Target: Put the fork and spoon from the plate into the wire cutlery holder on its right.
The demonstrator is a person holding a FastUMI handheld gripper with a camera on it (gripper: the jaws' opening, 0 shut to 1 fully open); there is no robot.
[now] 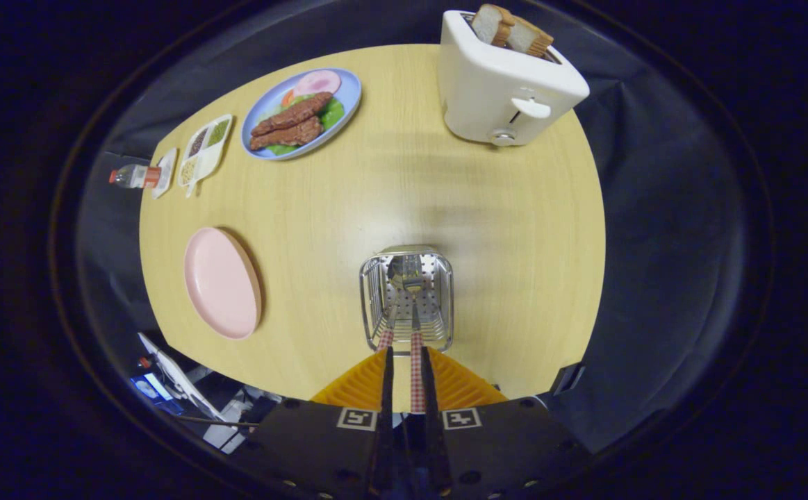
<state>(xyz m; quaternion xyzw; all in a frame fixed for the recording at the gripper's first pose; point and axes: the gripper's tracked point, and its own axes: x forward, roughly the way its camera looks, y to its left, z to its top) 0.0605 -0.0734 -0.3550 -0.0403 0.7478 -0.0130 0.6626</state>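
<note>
Just ahead of the gripper (pixel 404 357), whose fingers press on a checked-pattern handle (pixel 417 378), stands the wire cutlery holder (pixel 406 295) of shiny perforated metal. It rests on a table (pixel 390 187) with a smooth, matt pale wood-grain finish. To the left lies a matt pink plate (pixel 221 282); far beyond, a glossy white plastic-looking toaster (pixel 504 87).

Gripper (pixel 404 361) w/ fingers closed on a red-checked-handled utensil (pixel 417 375), its head down inside the silver wire cutlery holder (pixel 407 295); second checked handle (pixel 385 339) beside it. Round pink plate (pixel 221 283) to holder's left, bare.
</note>
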